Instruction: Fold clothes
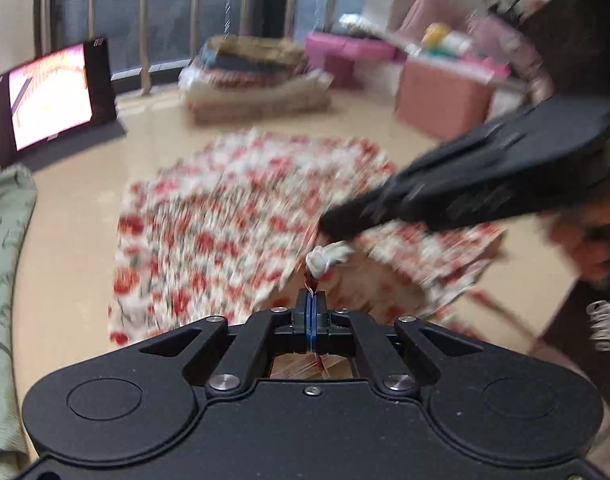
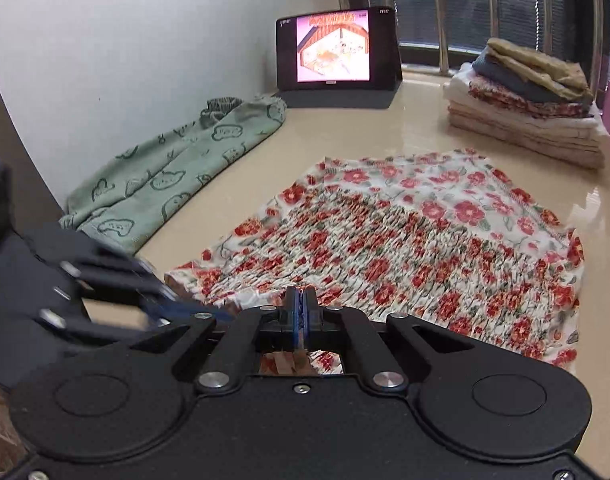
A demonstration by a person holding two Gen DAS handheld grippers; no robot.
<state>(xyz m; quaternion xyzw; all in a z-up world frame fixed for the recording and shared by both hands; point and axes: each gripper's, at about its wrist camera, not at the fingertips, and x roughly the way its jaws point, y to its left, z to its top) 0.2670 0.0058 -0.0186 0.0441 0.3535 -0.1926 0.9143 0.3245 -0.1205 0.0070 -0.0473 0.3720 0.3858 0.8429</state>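
floral garment [image 2: 405, 240] is barely started, mostly flat on the table [image 2: 385, 128] while the left gripper [image 1: 313, 300] and right gripper [image 2: 301, 300] pinch its near edge, folded stack [image 2: 525, 96] already done, green piece [image 2: 165, 184] left.

You work on a glossy beige tabletop [image 2: 417, 128] that mirrors the light. Take the lit tablet [image 2: 333, 46] as your landmark: it stands propped at the table's far edge. Left of it rises a plain white wall [image 2: 125, 40]. Right of it runs a dark window [image 2: 505, 0] behind metal bars [image 2: 441, 12]. Farther right sit pink boxes [image 1: 445, 96].
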